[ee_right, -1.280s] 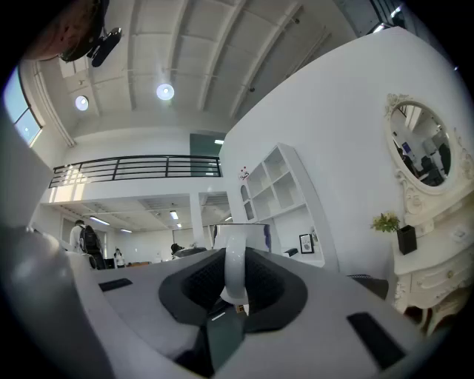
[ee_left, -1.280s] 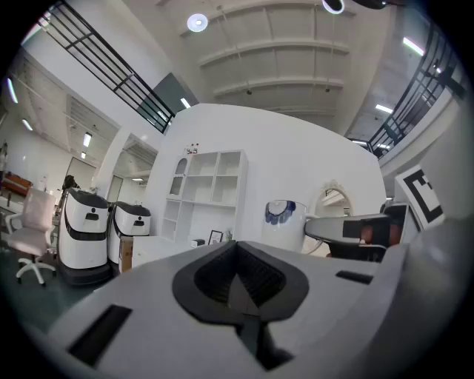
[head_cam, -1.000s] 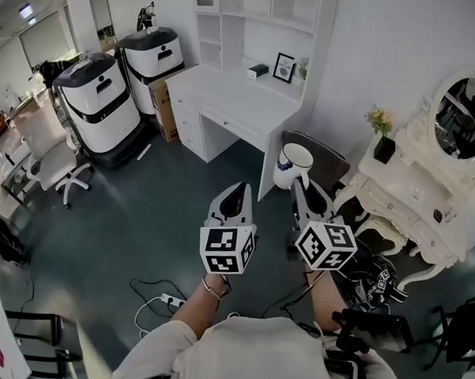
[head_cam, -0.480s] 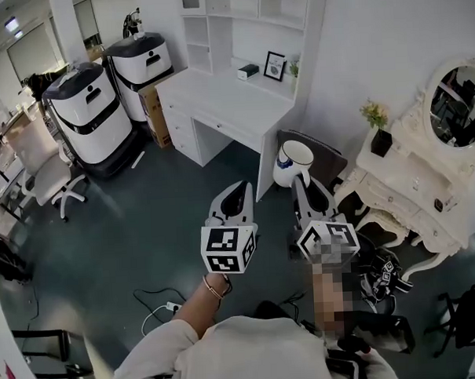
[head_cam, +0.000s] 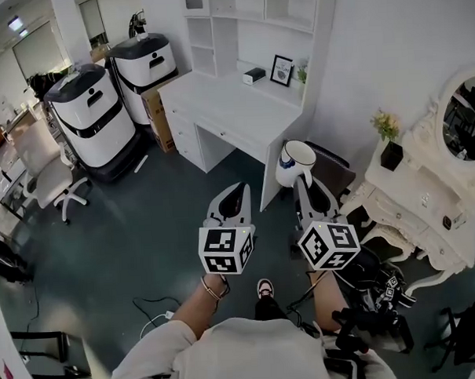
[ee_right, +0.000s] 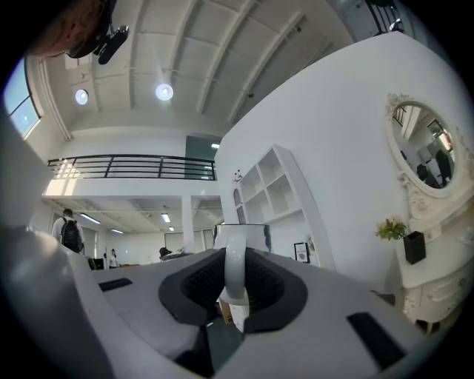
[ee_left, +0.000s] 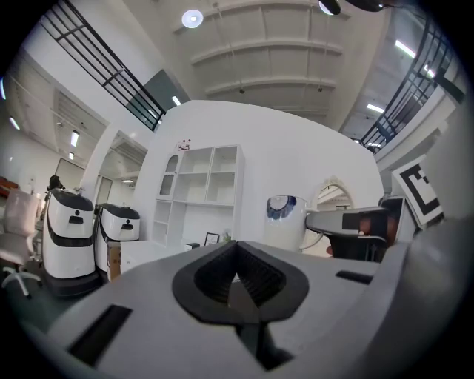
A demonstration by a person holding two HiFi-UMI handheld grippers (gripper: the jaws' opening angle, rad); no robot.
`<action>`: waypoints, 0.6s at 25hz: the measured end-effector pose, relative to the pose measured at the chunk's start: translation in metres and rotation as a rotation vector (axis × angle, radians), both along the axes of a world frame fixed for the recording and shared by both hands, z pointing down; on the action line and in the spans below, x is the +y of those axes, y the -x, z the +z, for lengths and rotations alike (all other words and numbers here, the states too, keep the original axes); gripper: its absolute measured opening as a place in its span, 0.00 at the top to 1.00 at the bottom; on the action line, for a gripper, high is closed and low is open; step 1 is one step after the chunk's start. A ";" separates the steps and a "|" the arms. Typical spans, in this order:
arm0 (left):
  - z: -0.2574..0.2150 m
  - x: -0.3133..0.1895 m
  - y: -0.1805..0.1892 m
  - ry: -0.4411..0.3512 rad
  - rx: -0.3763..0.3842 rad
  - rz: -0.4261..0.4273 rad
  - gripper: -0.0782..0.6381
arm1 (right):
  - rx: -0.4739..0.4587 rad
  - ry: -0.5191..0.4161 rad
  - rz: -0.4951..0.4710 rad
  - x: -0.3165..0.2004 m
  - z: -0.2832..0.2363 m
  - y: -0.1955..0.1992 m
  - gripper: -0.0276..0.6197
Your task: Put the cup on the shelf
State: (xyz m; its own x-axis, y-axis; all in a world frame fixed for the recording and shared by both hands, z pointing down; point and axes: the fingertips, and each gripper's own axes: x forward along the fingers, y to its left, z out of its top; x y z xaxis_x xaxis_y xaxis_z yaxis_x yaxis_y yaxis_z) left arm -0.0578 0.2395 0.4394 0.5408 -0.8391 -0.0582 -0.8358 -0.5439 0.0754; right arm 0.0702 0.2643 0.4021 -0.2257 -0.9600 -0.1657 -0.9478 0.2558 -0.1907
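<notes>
Two grippers are held side by side above the dark floor (head_cam: 160, 219), short of the white desk (head_cam: 226, 107) and the shelf unit (head_cam: 250, 27) over it. The right gripper (head_cam: 304, 188) has its jaws partly closed, pinching a white mug (head_cam: 297, 160) by its handle (ee_right: 234, 274). Only the right gripper view shows that handle standing upright between the pads. The left gripper (head_cam: 236, 194) is closed with nothing in it. Its own view catches the mug's blue-patterned side.
</notes>
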 end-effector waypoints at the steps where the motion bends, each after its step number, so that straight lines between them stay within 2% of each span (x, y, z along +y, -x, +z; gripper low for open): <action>1: -0.001 -0.010 -0.002 -0.001 0.005 -0.005 0.88 | 0.006 -0.001 -0.006 -0.010 0.000 -0.002 0.84; 9: -0.007 -0.085 -0.021 -0.009 0.025 -0.043 0.88 | 0.032 -0.002 -0.034 -0.090 -0.011 -0.025 0.84; 15: -0.012 -0.133 -0.037 -0.005 0.042 -0.067 0.88 | 0.061 -0.017 -0.051 -0.132 -0.019 -0.042 0.84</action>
